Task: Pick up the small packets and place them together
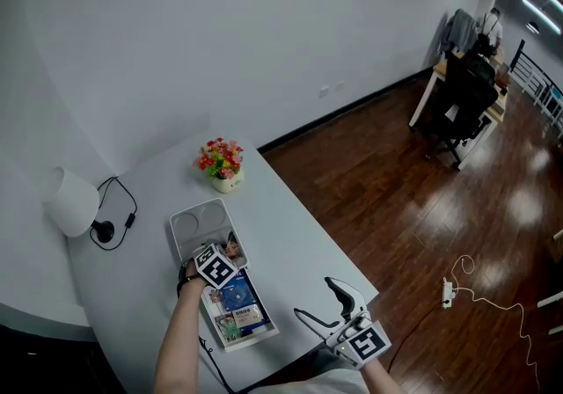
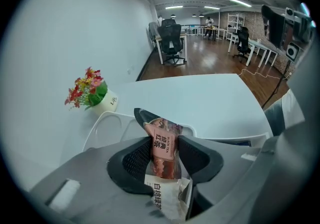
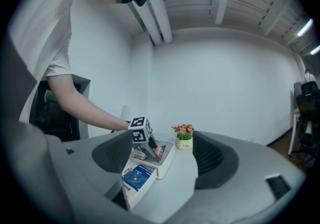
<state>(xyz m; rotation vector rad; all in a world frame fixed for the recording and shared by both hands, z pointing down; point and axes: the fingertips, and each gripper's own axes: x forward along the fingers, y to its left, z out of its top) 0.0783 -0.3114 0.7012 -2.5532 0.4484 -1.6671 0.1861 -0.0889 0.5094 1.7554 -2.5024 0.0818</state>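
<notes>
While L gripper (image 2: 164, 142) clamps a pink tea packet (image 2: 165, 154) over the white tray (image 1: 188, 222), R gripper (image 3: 162, 154) hangs by the table (image 1: 295, 247) edge, jaws apart, nothing between.

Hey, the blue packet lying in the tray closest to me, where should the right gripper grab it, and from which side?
Probably from straight above. The blue packet lies flat, face up, inside the tray, whose raised walls would block a level, sideways reach. The right gripper is open and points roughly level, so tip it downward and pinch the packet along one free edge.
</notes>
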